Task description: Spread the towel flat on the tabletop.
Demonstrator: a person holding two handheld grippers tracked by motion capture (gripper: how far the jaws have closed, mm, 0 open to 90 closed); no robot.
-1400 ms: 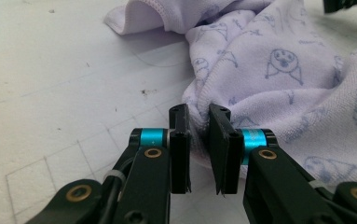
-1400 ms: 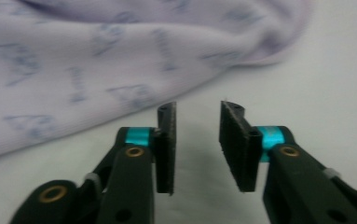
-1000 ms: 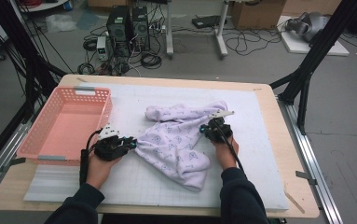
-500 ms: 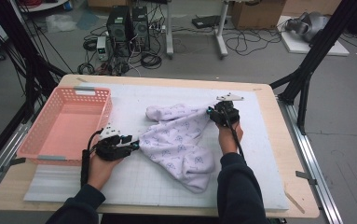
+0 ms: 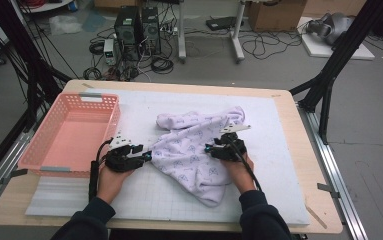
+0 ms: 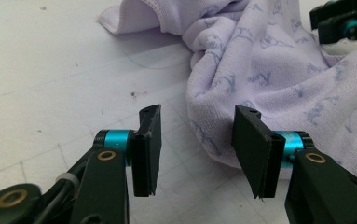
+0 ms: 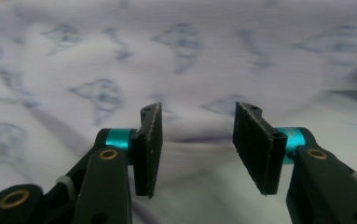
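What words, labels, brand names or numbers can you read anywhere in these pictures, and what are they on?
None can be read.
Lilac garment: printed with small blue-grey motifs, pictures rather than letters; blurred in the right gripper view.
Pink basket: no label visible.
White mat: faint grid lines, no figures.
Computer towers on the floor: any markings too small to read.

1. A lab or test room (not a home): black frame struts (image 5: 329, 85) flank the wooden table (image 5: 299, 165).
2. Computer towers (image 5: 139, 25), tangled cables (image 5: 259, 47) and cardboard boxes (image 5: 274, 12) crowd the grey floor (image 5: 369, 140).
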